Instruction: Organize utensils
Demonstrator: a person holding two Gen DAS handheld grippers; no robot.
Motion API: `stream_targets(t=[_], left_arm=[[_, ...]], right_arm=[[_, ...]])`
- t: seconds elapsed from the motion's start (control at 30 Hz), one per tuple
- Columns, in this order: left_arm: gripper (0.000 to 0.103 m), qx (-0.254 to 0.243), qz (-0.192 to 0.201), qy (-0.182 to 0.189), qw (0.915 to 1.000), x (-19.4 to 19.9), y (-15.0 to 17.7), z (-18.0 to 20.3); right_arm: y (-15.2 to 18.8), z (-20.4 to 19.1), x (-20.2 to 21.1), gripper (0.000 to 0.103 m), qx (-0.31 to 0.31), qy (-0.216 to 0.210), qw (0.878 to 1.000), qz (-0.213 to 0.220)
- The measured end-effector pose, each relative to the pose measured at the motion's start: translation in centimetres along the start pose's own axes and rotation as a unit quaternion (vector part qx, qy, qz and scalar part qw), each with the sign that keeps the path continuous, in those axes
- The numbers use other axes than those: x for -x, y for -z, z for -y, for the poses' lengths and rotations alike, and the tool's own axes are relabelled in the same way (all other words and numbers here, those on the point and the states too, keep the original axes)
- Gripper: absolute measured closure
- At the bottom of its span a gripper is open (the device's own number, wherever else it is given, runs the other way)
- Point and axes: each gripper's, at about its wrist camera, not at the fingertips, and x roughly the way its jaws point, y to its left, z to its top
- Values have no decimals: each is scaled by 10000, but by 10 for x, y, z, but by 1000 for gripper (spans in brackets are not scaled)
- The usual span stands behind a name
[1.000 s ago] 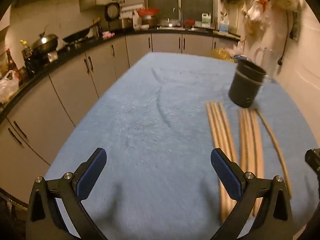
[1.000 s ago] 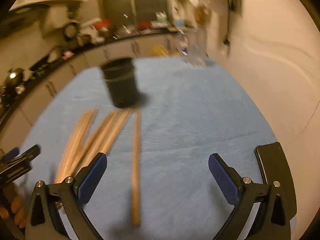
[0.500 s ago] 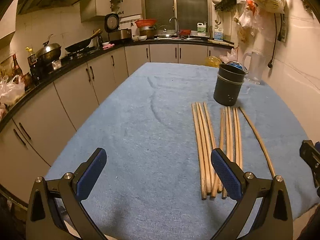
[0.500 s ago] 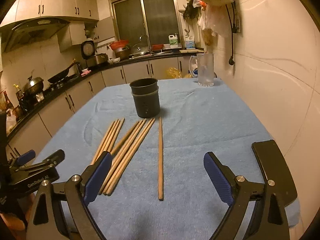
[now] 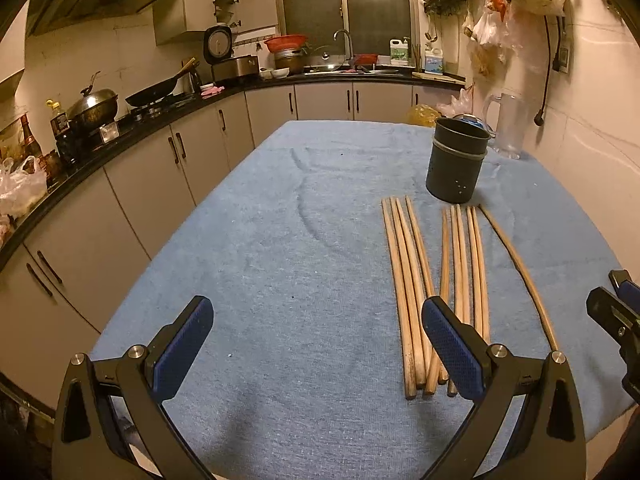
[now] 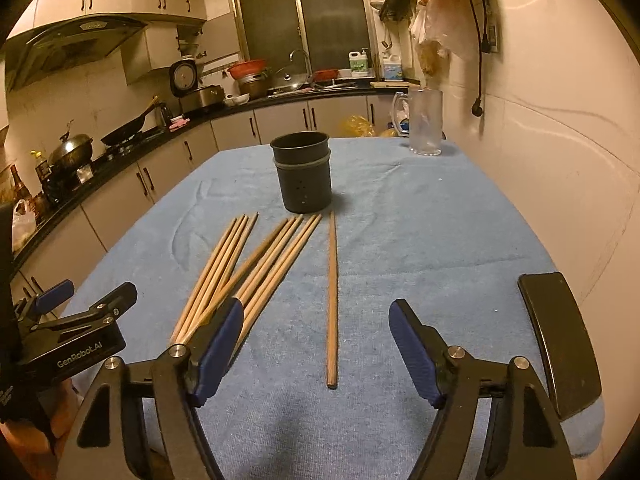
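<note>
Several wooden chopsticks (image 5: 412,280) (image 6: 248,264) lie in a loose bundle on the blue cloth. One single chopstick (image 5: 520,272) (image 6: 332,280) lies apart to their right. Behind them stands a dark cylindrical holder (image 5: 456,168) (image 6: 304,180), upright, with nothing showing inside. My left gripper (image 5: 314,320) hovers open left of the bundle, its right finger over the near chopstick ends. My right gripper (image 6: 316,312) has its jaws closing. The single chopstick shows in the gap between them, and the pads are not touching it. Each gripper shows at the edge of the other's view (image 6: 80,312) (image 5: 616,312).
A clear glass jug (image 6: 426,124) (image 5: 506,128) stands at the table's far right by the wall. A flat black object (image 6: 560,340) lies near the front right edge. Kitchen cabinets and a cluttered counter (image 5: 120,128) run along the left.
Both views have steadied after a blurred shift, and the chopsticks now sit farther ahead. The right jaws have narrowed a little. The chopsticks and holder have not moved on the cloth.
</note>
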Motion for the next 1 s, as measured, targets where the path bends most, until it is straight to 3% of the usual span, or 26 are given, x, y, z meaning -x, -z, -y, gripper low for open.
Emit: stream_targets(t=[1.0], left_arm=[[0, -77, -83, -16, 9999, -5, 0, 1]], right_arm=[[4, 1, -6, 28, -19, -41, 10000, -39]])
